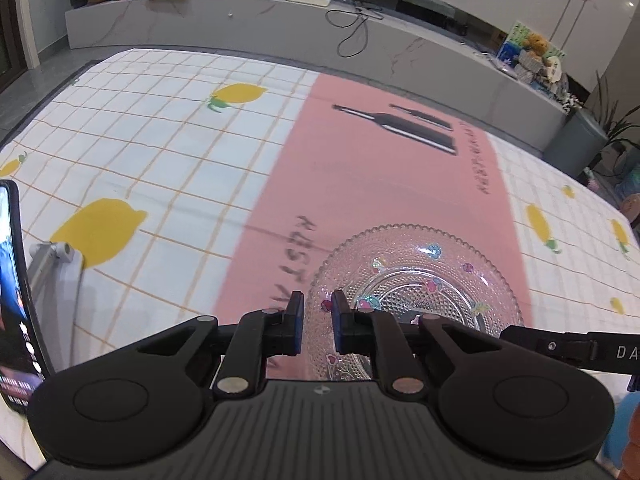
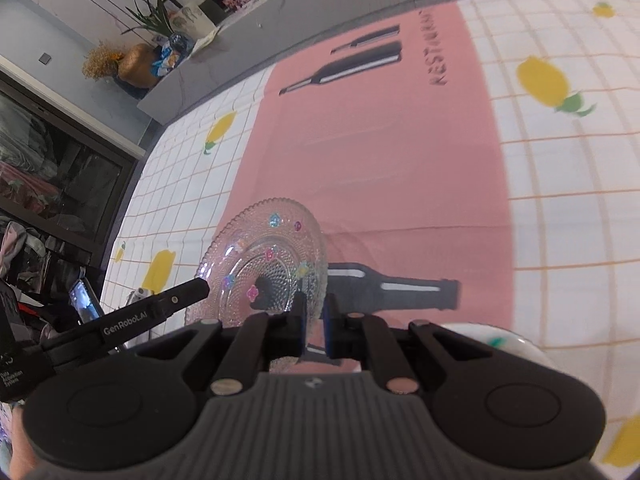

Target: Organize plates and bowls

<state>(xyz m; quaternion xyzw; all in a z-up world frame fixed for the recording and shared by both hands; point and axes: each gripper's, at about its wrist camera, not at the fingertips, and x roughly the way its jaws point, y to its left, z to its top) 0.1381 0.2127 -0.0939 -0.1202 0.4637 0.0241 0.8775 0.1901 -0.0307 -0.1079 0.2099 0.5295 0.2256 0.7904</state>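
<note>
both hand-held grippers (image 1: pixel 317 312) (image 2: pixel 315 312) pinch glass plate (image 1: pixel 416 272); near rim hidden.

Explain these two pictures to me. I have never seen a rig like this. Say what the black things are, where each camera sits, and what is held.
There is no robot here. A person holds a hand tool with two jaws in each hand. Each picture comes from a camera on one tool, looking along its jaws: one from the left gripper, one from the right gripper. Both are shut on opposite edges of one clear glass plate with coloured flowers. Below lies a lemon-print tablecloth with a pink mat. A white dish peeks out beside the right tool.
</note>
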